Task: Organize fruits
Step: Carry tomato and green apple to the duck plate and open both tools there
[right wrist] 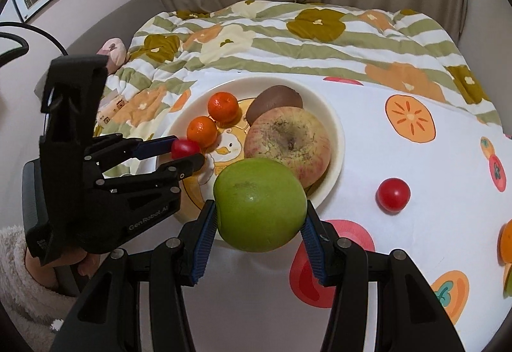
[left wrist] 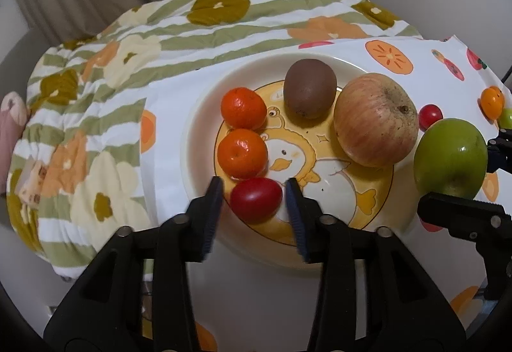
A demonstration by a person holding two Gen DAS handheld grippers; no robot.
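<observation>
A cream plate (left wrist: 198, 134) with a duck picture holds two tangerines (left wrist: 244, 109), a kiwi (left wrist: 309, 93) and a large red-yellow apple (left wrist: 376, 120). A small red tomato (left wrist: 256, 203) rests on the plate's near side between the jaws of my left gripper (left wrist: 254, 185), which is open; a gap shows beside the left pad. My right gripper (right wrist: 260, 208) is shut on a green apple (right wrist: 259, 205), held just above the plate's near rim (right wrist: 323, 195). In the right wrist view the left gripper (right wrist: 187, 153) reaches in from the left.
A second red tomato (right wrist: 393, 194) lies loose on the white fruit-print cloth (right wrist: 416, 160), right of the plate. An orange fruit (left wrist: 492, 102) sits further right. A striped flower quilt (left wrist: 128, 80) lies behind and left, with curtains behind it. A fleecy sleeve (right wrist: 19, 281) is at lower left.
</observation>
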